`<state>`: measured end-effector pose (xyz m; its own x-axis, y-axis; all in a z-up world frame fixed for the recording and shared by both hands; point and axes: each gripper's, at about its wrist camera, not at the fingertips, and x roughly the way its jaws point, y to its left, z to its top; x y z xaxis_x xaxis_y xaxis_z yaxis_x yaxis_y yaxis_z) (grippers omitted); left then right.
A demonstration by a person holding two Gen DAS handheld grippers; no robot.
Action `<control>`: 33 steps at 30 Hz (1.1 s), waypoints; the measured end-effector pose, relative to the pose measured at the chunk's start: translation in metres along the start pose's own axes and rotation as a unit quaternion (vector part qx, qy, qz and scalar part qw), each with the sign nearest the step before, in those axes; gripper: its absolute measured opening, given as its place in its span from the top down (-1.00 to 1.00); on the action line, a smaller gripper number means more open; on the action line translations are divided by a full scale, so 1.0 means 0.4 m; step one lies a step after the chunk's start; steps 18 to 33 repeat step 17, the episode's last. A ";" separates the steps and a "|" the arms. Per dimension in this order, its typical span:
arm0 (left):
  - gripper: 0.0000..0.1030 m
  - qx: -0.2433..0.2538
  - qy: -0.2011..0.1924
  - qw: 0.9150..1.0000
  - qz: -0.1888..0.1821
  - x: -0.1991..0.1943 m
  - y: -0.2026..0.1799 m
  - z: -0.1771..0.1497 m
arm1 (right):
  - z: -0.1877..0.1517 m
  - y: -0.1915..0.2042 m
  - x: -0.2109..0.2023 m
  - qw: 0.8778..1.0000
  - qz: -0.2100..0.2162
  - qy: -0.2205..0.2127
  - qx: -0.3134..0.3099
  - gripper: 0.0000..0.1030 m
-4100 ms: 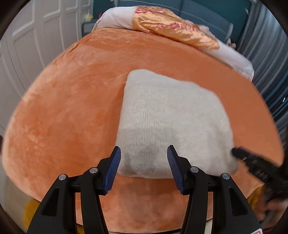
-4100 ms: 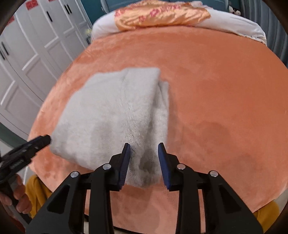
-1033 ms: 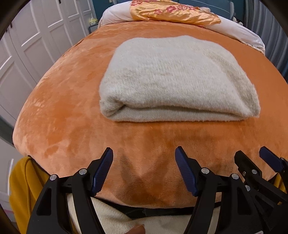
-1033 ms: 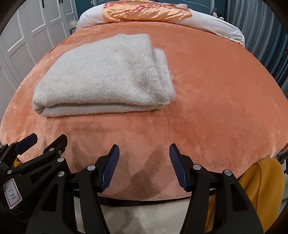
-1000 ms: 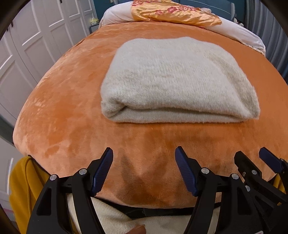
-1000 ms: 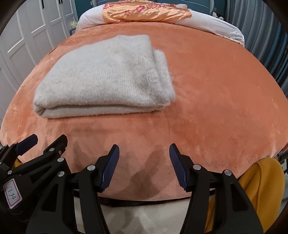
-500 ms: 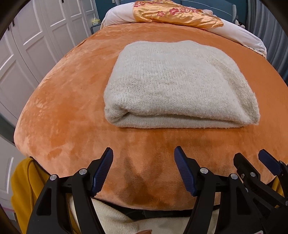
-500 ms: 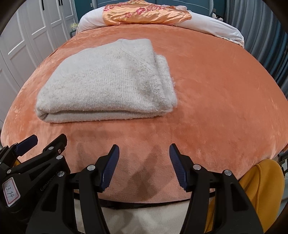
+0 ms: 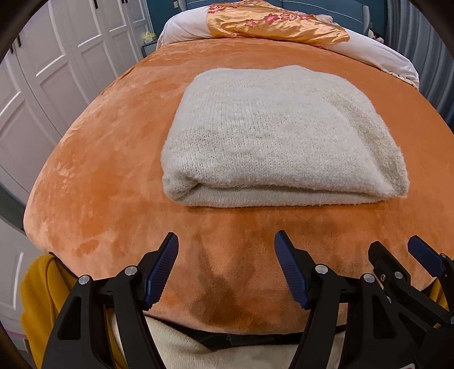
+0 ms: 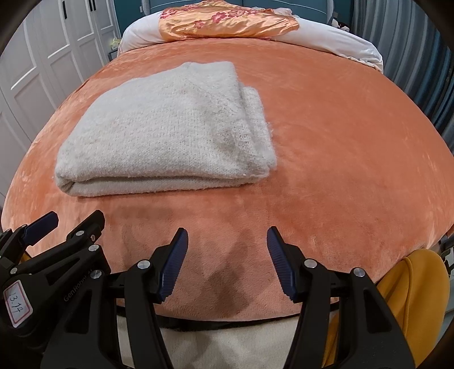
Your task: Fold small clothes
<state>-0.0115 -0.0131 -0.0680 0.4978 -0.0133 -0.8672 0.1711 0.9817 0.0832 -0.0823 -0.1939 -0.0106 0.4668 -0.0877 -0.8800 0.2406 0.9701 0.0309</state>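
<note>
A cream knitted garment (image 9: 272, 136) lies folded into a thick rectangle on the orange plush blanket (image 9: 99, 176), its folded edge facing me. In the right wrist view the same garment (image 10: 170, 127) sits to the upper left. My left gripper (image 9: 226, 241) hangs open over bare blanket near the bed's front edge, well short of the garment, nothing between its blue pads. My right gripper (image 10: 227, 232) is likewise open and empty, side by side with the left gripper (image 10: 73, 218), which shows at the lower left. The right gripper (image 9: 397, 249) appears at the lower right of the left wrist view.
At the bed's far end lie a white pillow (image 9: 187, 25) and an orange flowered satin cloth (image 9: 272, 22). White panelled wardrobe doors (image 9: 56, 71) line the left side, grey curtains (image 10: 420, 56) the right. A person's cream top (image 9: 181, 343) and yellow fabric (image 10: 414, 298) are just below the grippers.
Several seconds ago both grippers were at the garment's near edge; they have since drawn back to the bed's front edge. Over the last second the garment looms slightly larger; the grippers stay open.
</note>
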 end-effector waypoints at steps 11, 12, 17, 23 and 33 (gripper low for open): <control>-0.28 -0.004 -0.001 1.000 0.006 -0.004 -0.010 0.003 | 0.002 -0.004 -0.001 1.000 -0.001 -0.003 0.001 -0.08; -0.28 -0.004 0.000 1.000 0.005 -0.003 -0.010 0.003 | 0.004 -0.006 -0.002 1.000 -0.001 -0.003 0.000 -0.08; -0.28 -0.004 0.000 1.000 0.005 -0.006 -0.009 0.004 | 0.004 -0.008 -0.002 1.000 -0.002 -0.004 0.002 -0.08; -0.28 -0.004 0.000 1.000 0.005 -0.006 -0.009 0.004 | 0.004 -0.008 -0.002 1.000 -0.002 -0.004 0.002 -0.08; -0.28 -0.004 0.000 1.000 0.005 -0.006 -0.009 0.004 | 0.004 -0.008 -0.002 1.000 -0.002 -0.004 0.002 -0.08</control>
